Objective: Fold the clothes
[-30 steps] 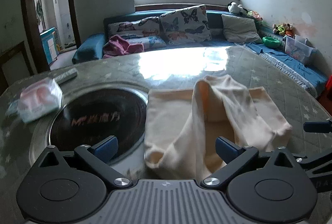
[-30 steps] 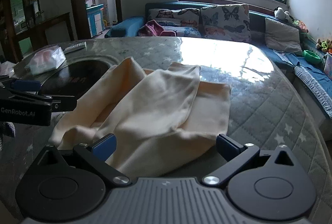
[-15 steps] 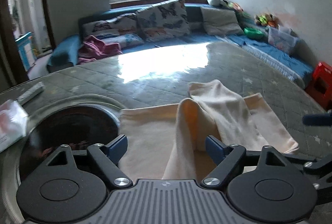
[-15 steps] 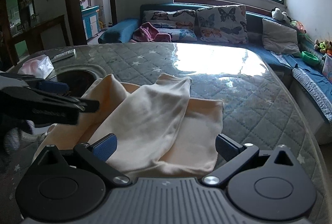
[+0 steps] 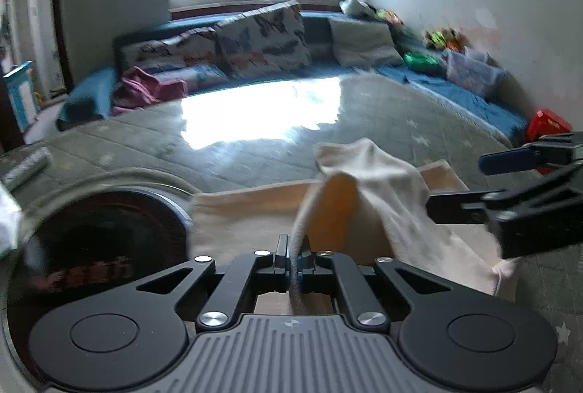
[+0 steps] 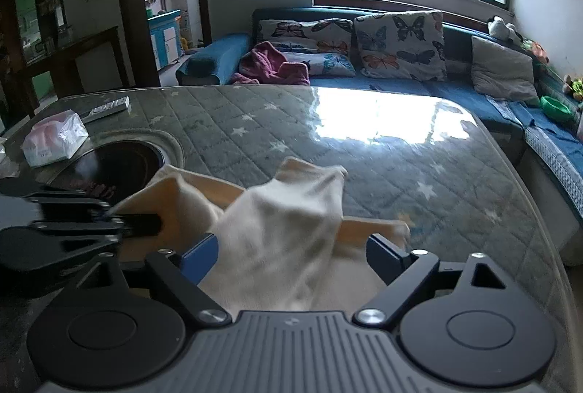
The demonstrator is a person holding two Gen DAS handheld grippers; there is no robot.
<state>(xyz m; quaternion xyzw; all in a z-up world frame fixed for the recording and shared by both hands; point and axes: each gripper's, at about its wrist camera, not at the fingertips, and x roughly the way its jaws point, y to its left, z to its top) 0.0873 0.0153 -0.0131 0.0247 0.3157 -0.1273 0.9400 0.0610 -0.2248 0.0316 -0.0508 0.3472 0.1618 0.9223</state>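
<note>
Garment: a cream-coloured soft knit garment point(image 5: 386, 196) lies crumpled on the quilted grey-green worktop point(image 6: 382, 152), beside the dark round inset hob point(image 5: 98, 236) at the worktop's left.

Just changed: a second ago both tools stood spread over the cloth. Since then the left hand-held gripper point(image 5: 293, 260) has snapped together on a raised ridge of the fabric, and the view has swung in closer.

Left hand-held gripper: pressed together, pinching a thin upright fold of the cream garment; the cloth runs straight up between its pads and peaks just beyond them.

Right hand-held gripper: point(image 6: 291, 252) jaws closing but not yet touching; the bunched near edge of the garment sits between the blue pads point(image 6: 200, 256), fabric spilling past on both sides.

Relative position: the left tool bites the garment's left portion, the right one straddles its near right portion; in the right wrist view the left tool is seen at the cloth's left edge.

Meaning for the task: one hold looks secured and the second seems about to follow, so a two-point lift to spread or fold the garment appears close.

Risk: the right jaws may catch several layers at once.
</note>
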